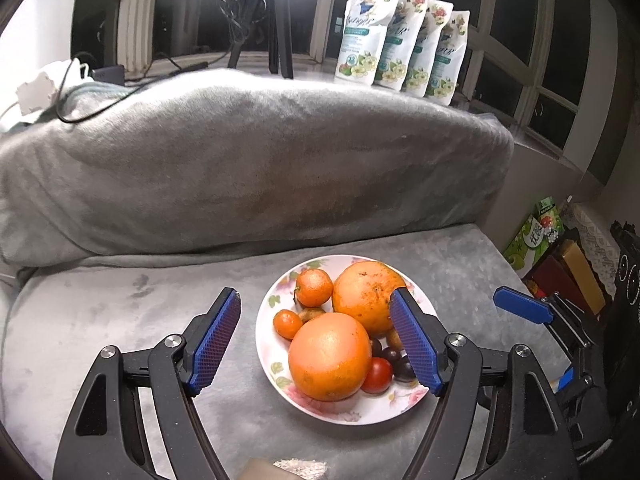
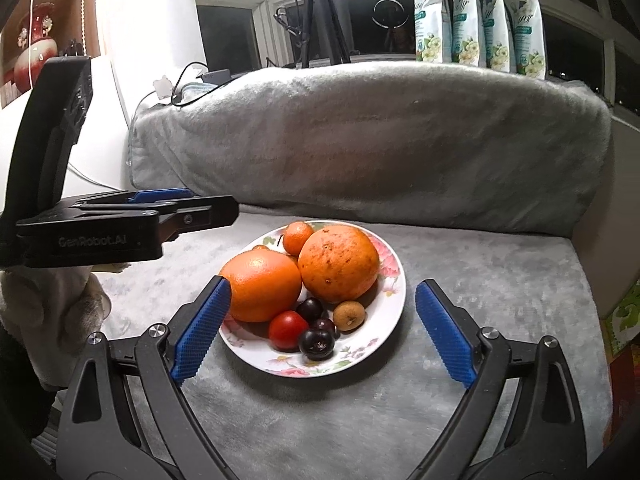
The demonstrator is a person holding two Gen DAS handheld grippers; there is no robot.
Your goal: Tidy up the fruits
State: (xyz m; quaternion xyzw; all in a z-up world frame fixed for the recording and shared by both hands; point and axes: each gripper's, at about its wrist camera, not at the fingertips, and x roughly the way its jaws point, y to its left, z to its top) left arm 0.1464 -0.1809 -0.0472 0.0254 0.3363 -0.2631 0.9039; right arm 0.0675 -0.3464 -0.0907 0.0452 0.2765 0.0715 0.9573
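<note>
A white floral plate (image 1: 266, 312) (image 2: 394, 300) sits on the grey sofa seat. It holds two big oranges (image 1: 329, 356) (image 2: 340, 263), small tangerines (image 1: 314, 287) (image 2: 298, 236), a red tomato (image 1: 378, 375) (image 2: 287, 330), dark round fruits (image 2: 317, 343) and a brown longan (image 2: 349, 315). My left gripper (image 1: 316, 340) is open above the plate, empty. My right gripper (image 2: 323, 328) is open, its pads either side of the plate's near part, empty. The right gripper's blue tip (image 1: 520, 305) shows in the left wrist view; the left gripper body (image 2: 120, 224) shows in the right wrist view.
A grey blanket-covered backrest (image 1: 256, 160) rises behind the seat. Detergent refill pouches (image 1: 400, 40) and a tripod (image 1: 276, 20) stand on the windowsill. Boxes (image 1: 560, 272) lie off the seat's right edge. A cable and charger (image 2: 192, 80) lie at the far left.
</note>
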